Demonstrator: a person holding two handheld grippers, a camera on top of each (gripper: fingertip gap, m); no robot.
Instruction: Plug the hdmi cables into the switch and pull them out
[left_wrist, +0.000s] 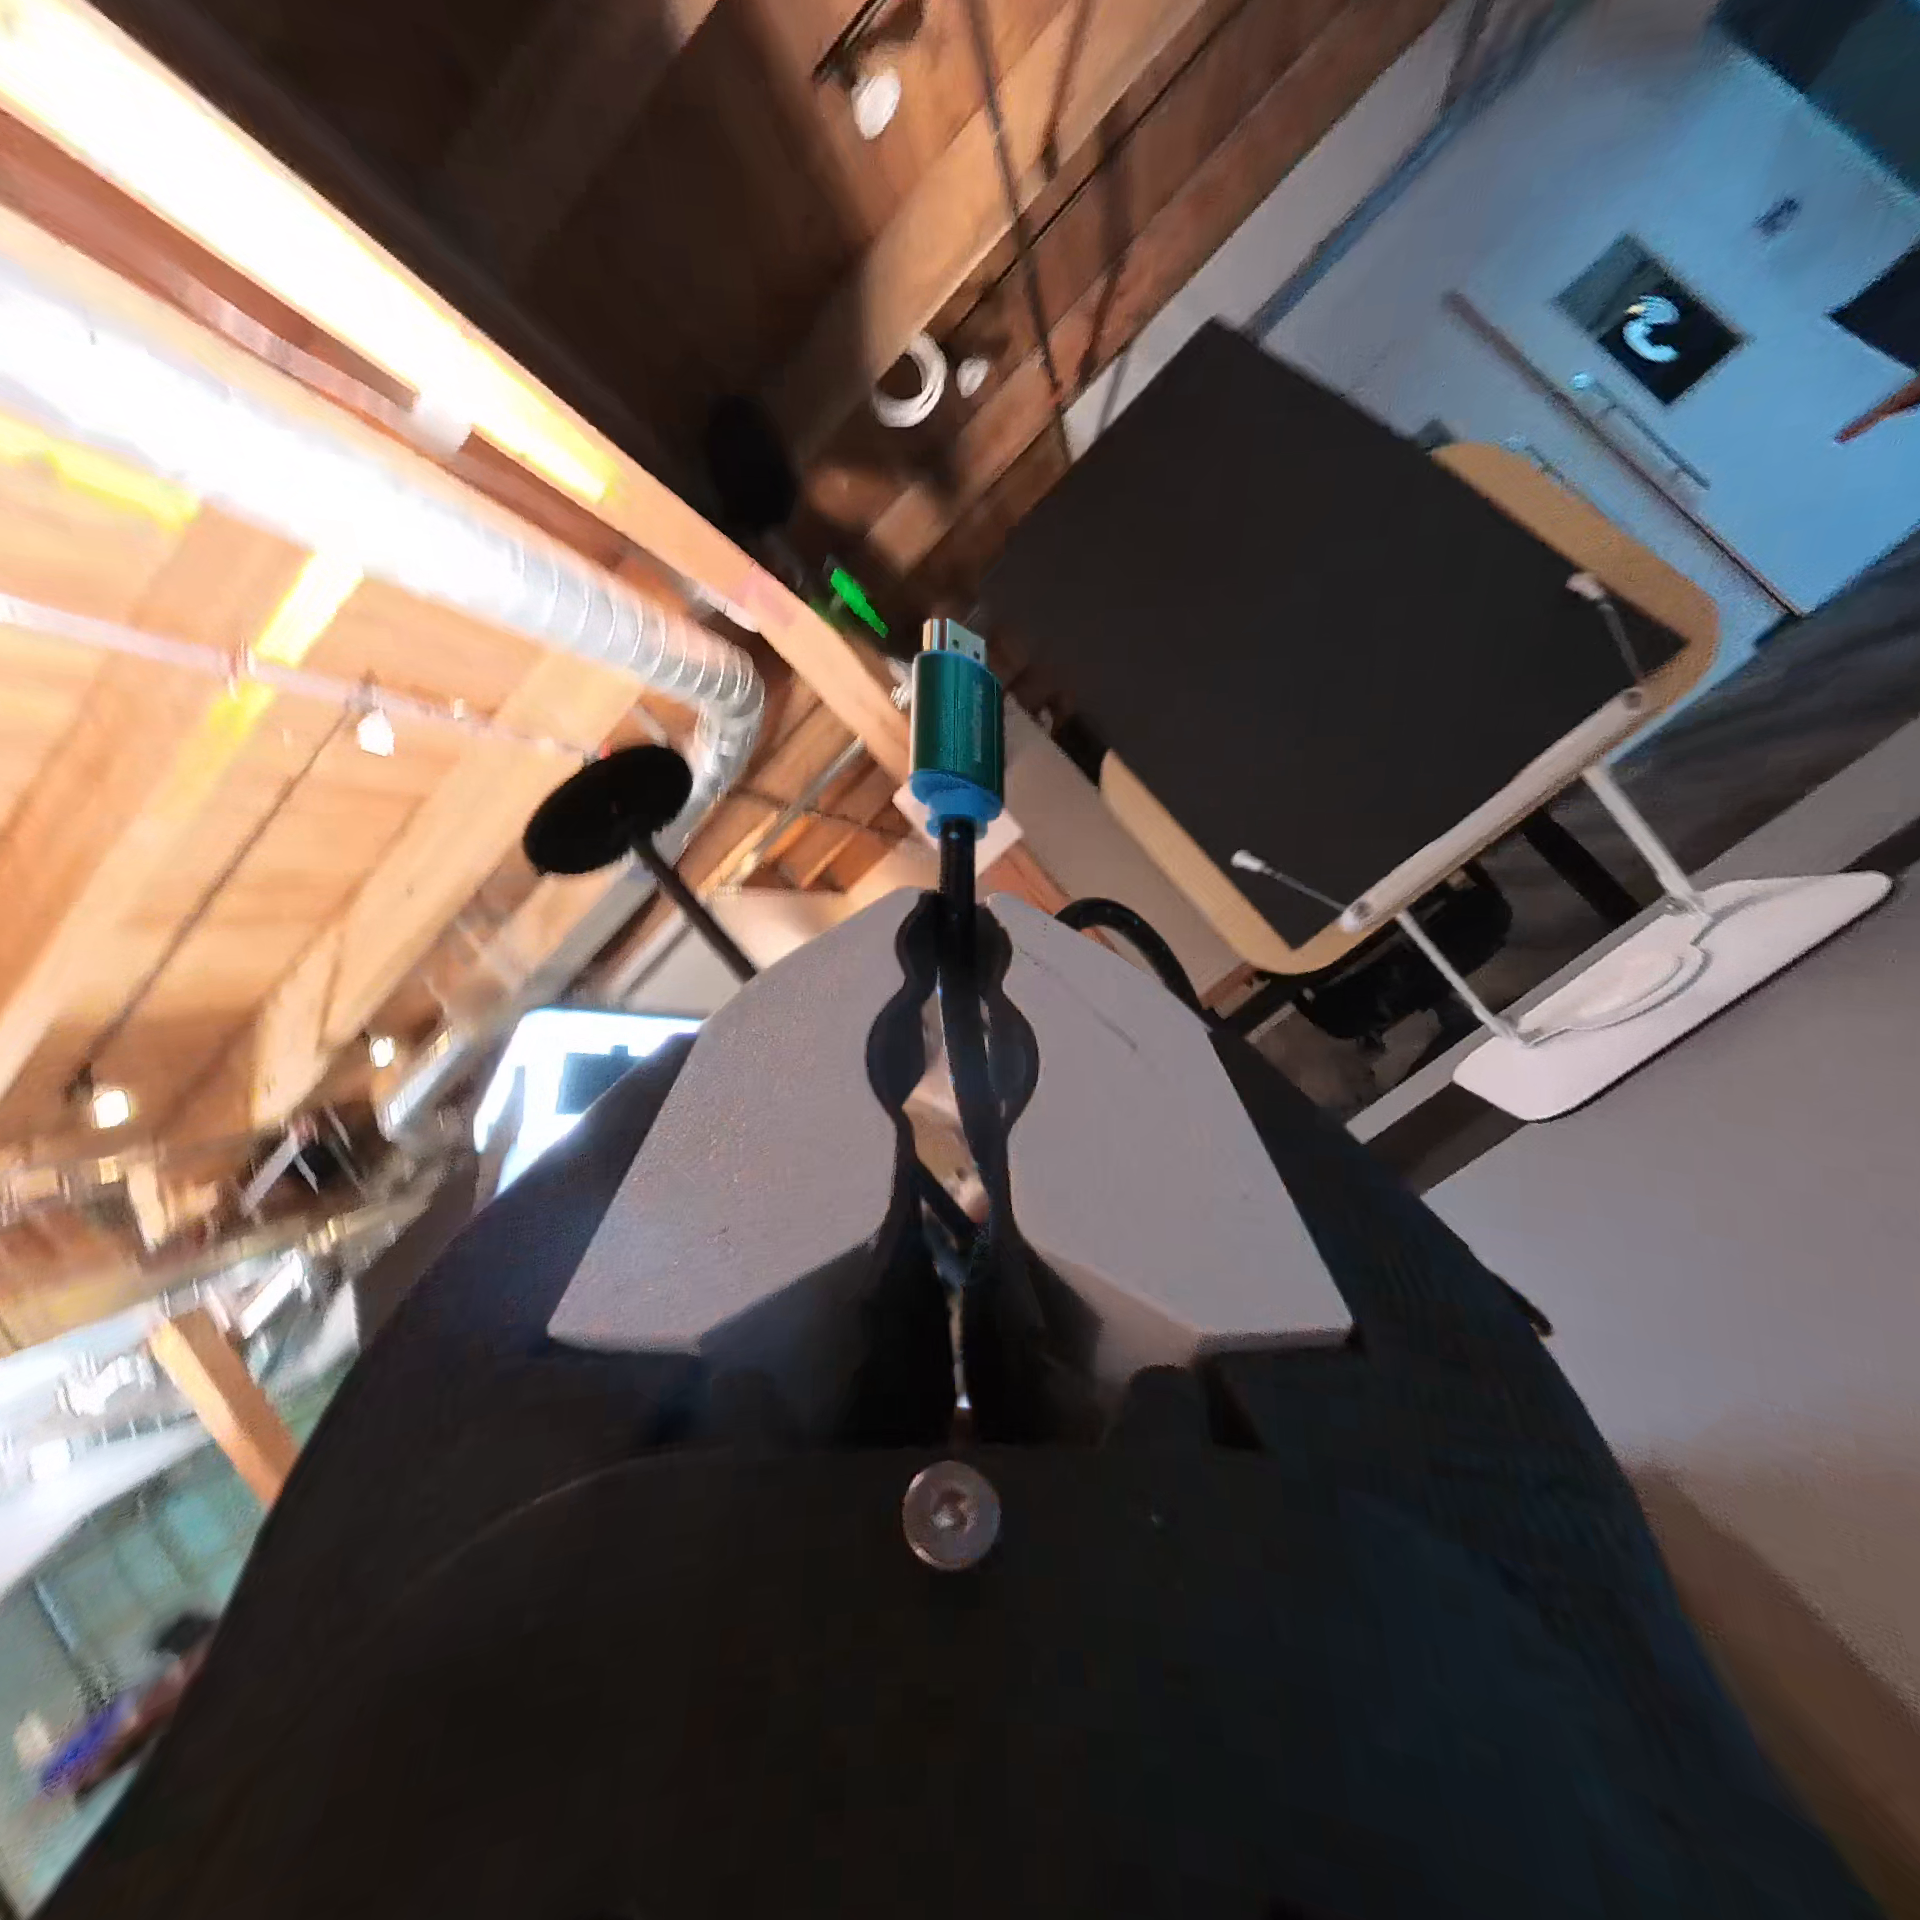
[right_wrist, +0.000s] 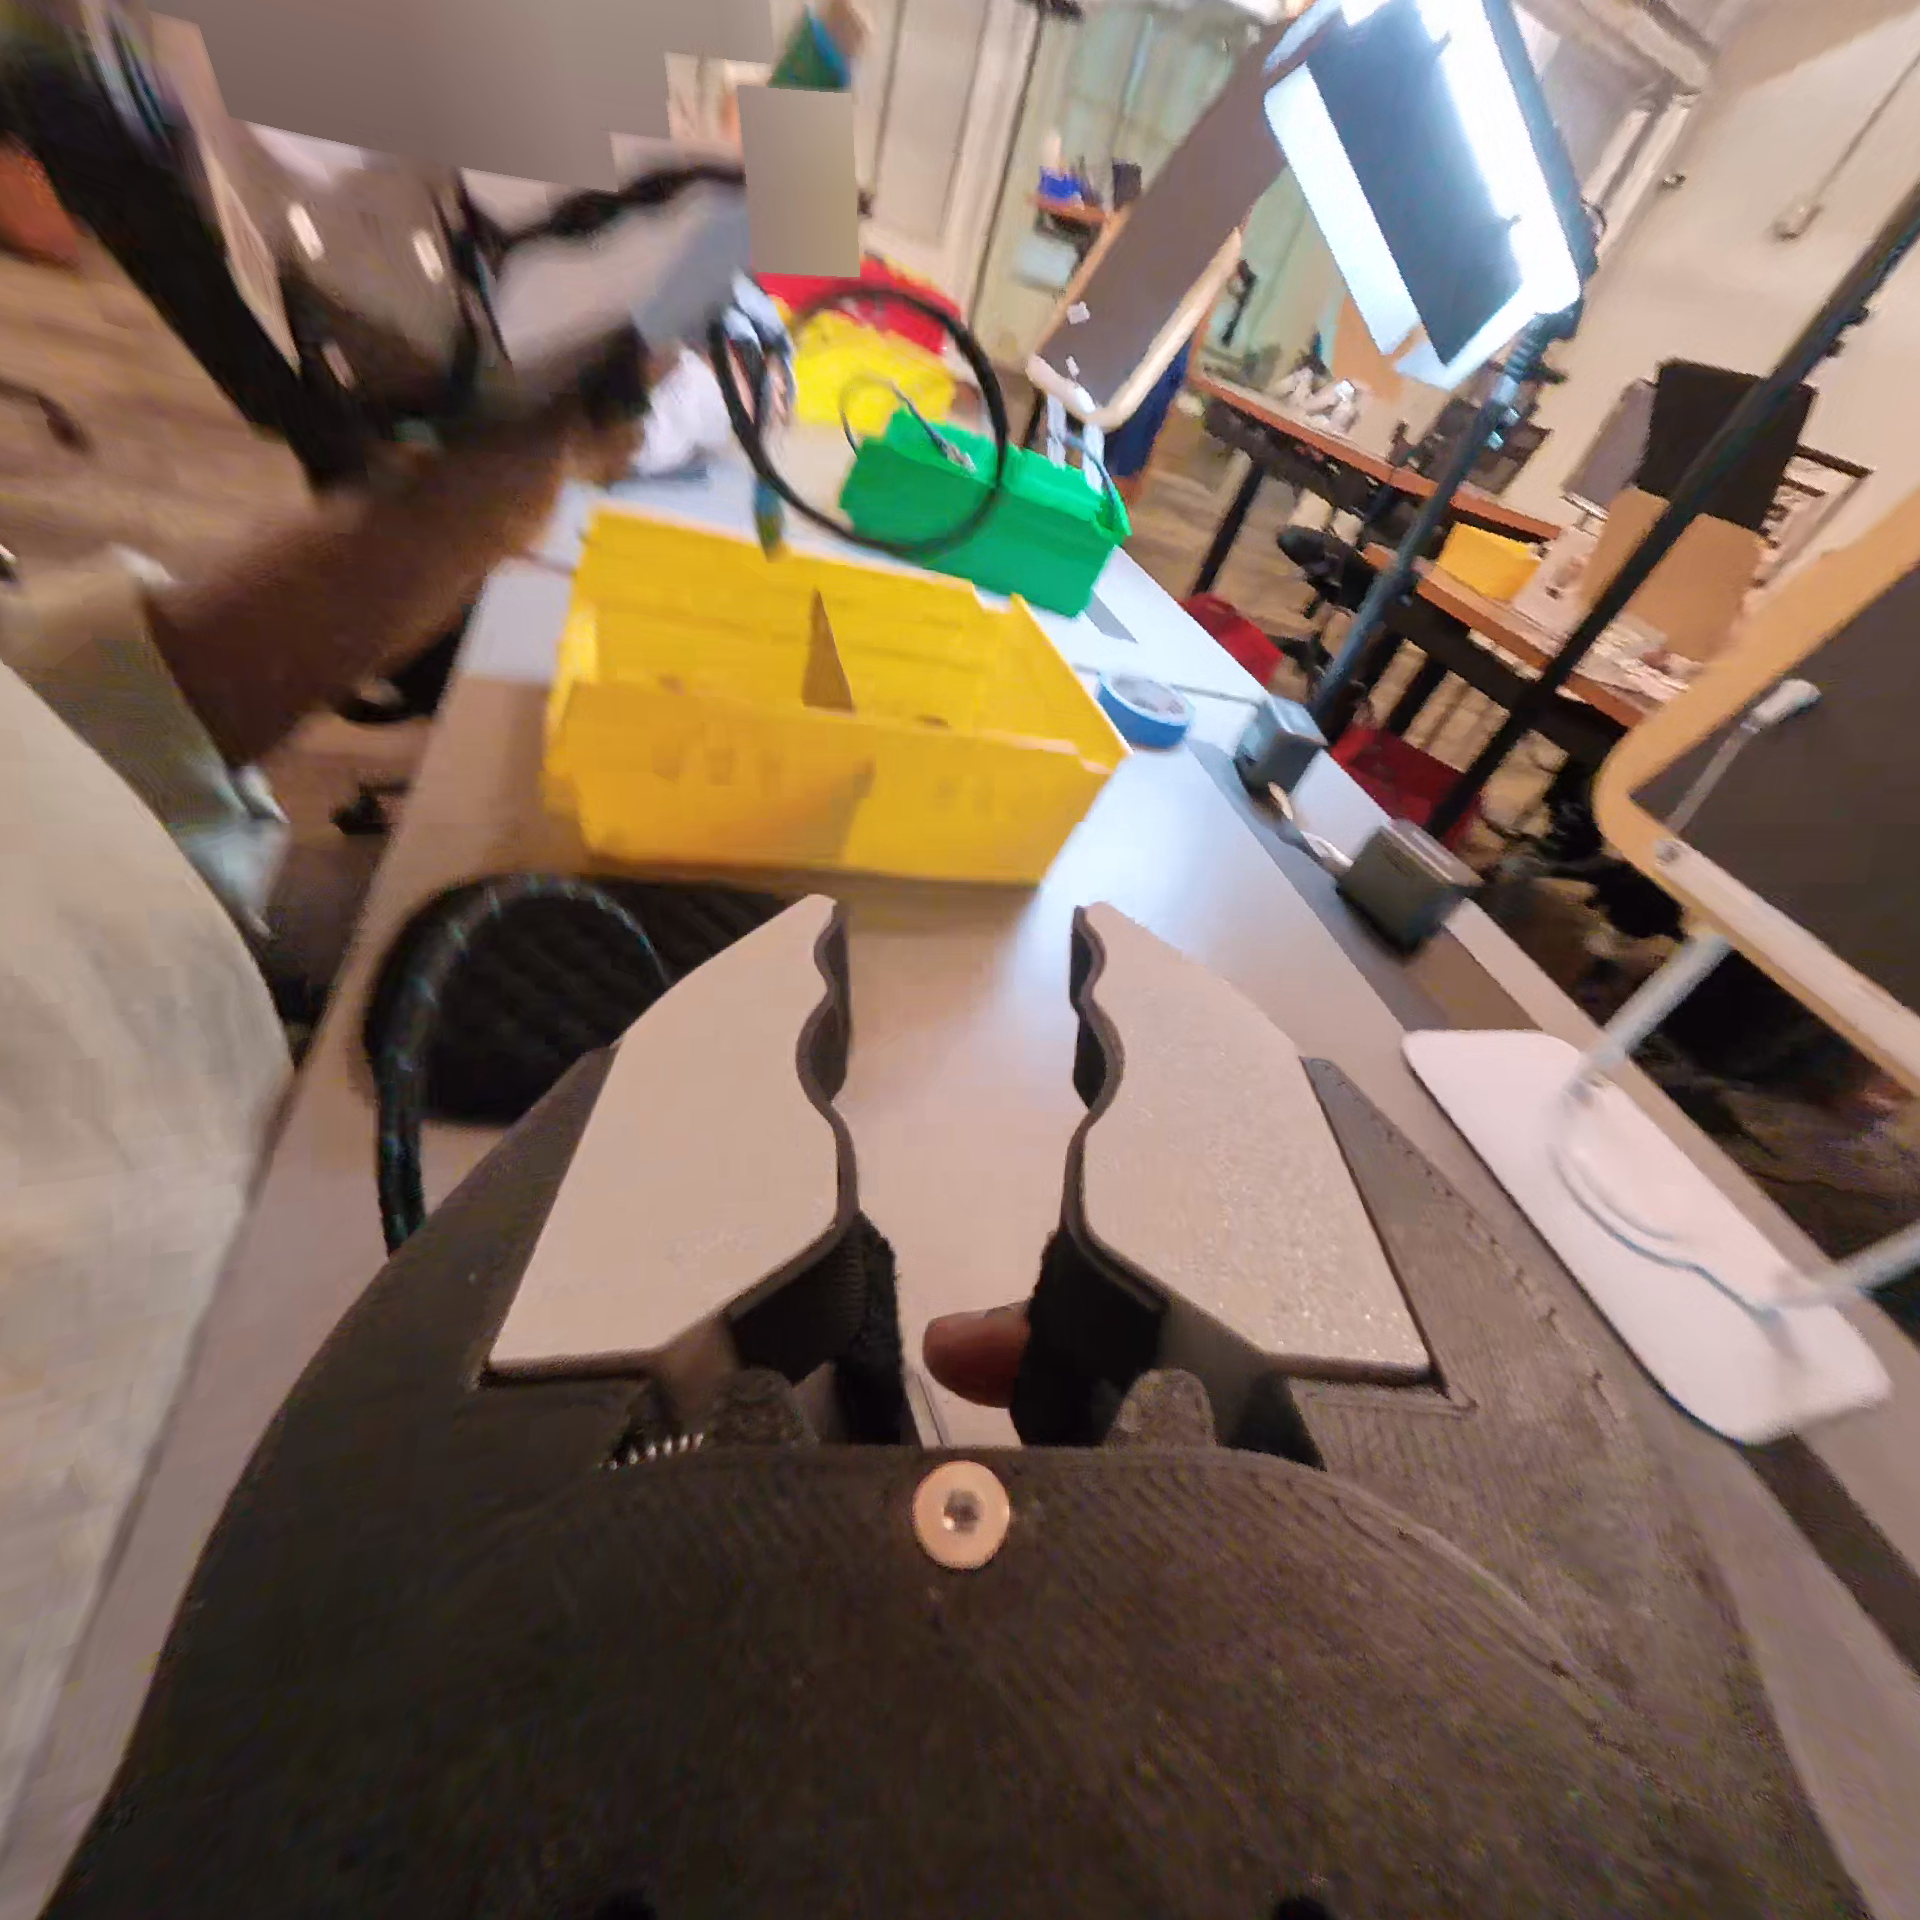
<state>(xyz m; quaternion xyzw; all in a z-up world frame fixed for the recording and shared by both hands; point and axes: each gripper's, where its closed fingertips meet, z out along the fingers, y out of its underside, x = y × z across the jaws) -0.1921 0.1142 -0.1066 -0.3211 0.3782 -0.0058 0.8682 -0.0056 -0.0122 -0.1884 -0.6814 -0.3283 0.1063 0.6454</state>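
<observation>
My left gripper (left_wrist: 954, 920) is shut on a black HDMI cable (left_wrist: 958, 883) just behind its green metal plug (left_wrist: 956, 722). The plug sticks out past the fingertips, up in the air toward the ceiling. The same gripper shows blurred at the upper left of the right wrist view (right_wrist: 717, 301), with the cable hanging from it in a loop (right_wrist: 995, 416) above the bins. My right gripper (right_wrist: 956, 925) is open and empty, low over the grey table (right_wrist: 956, 1039). Two small grey boxes (right_wrist: 1403, 878) (right_wrist: 1278, 743) sit at the table's right edge; I cannot tell whether either is the switch.
A yellow divided bin (right_wrist: 831, 769) stands just beyond my right gripper, a green bin (right_wrist: 987, 509) behind it. A blue tape roll (right_wrist: 1143, 707) lies to the right. Another black cable (right_wrist: 393, 1091) arcs at the left. A divider's white base plate (right_wrist: 1631, 1216) lies at the right.
</observation>
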